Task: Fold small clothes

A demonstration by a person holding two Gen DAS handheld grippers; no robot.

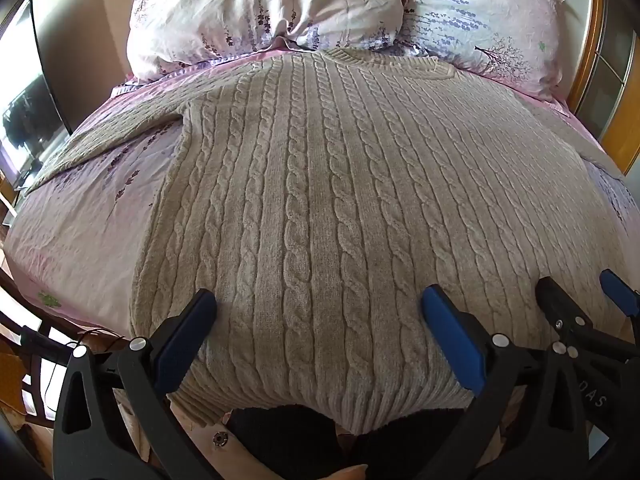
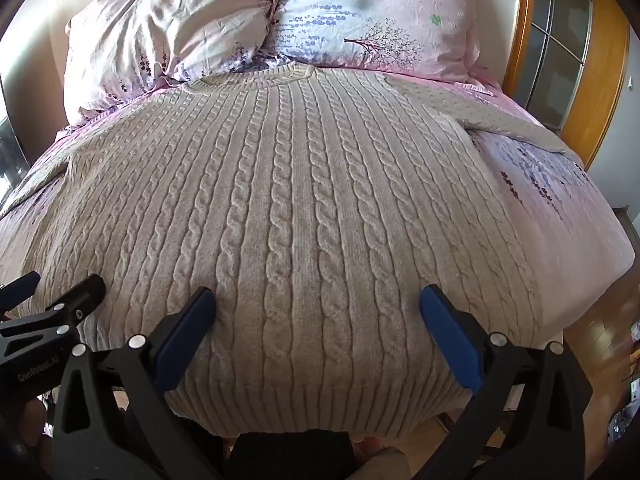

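Note:
A beige cable-knit sweater [image 1: 320, 184] lies flat, face up, on the bed, neck toward the pillows and hem at the near edge; it also shows in the right wrist view [image 2: 304, 208]. One sleeve [image 1: 108, 140] stretches to the left, the other [image 2: 500, 116] to the right. My left gripper [image 1: 318, 320] is open above the hem, left of centre. My right gripper [image 2: 318, 320] is open above the hem, right of centre. Each gripper shows at the edge of the other's view: the right gripper [image 1: 580, 292] and the left gripper [image 2: 60, 284]. Neither holds anything.
The bed has a pink floral sheet [image 1: 80, 216]. Two floral pillows [image 1: 272, 4] [image 2: 380, 12] lie at the head. A wooden-framed wardrobe [image 2: 568, 52] stands to the right, a dark screen [image 1: 28, 100] to the left. Wooden floor [image 2: 600, 328] shows at the right.

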